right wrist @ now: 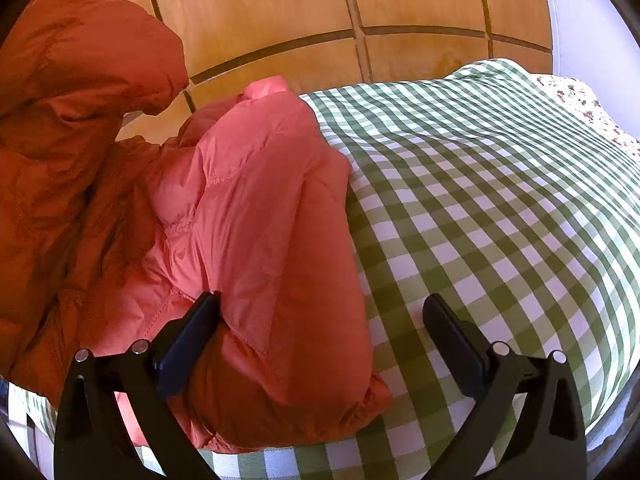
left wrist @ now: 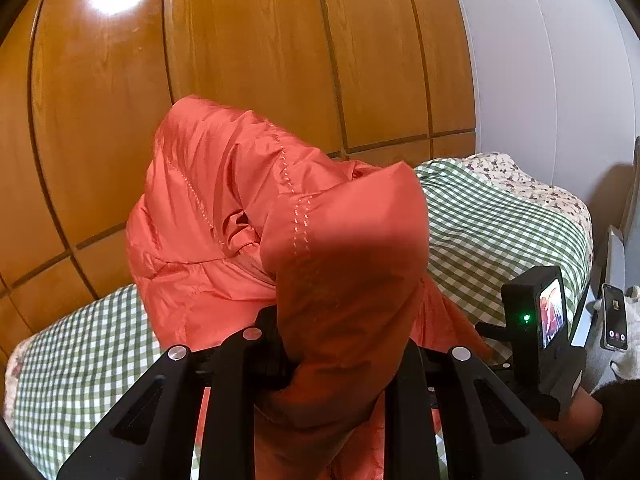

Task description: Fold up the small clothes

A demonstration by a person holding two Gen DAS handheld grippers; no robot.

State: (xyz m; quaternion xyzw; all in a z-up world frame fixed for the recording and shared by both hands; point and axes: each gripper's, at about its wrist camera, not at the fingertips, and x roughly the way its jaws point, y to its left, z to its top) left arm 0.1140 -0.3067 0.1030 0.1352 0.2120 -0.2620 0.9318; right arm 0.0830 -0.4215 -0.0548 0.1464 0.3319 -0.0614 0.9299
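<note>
Left wrist: left gripper [left wrist: 340, 364] clenched on jacket [left wrist: 248, 216]; right gripper [right wrist: 320, 332] released. Slick, puffy cloth could slip free.

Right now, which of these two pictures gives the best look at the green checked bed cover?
The right wrist view: the green checked cover spreads bare across its right half, beside the orange jacket. In the left wrist view the jacket, held up by the left gripper, hides the cover's middle, leaving only patches on either side.
</note>
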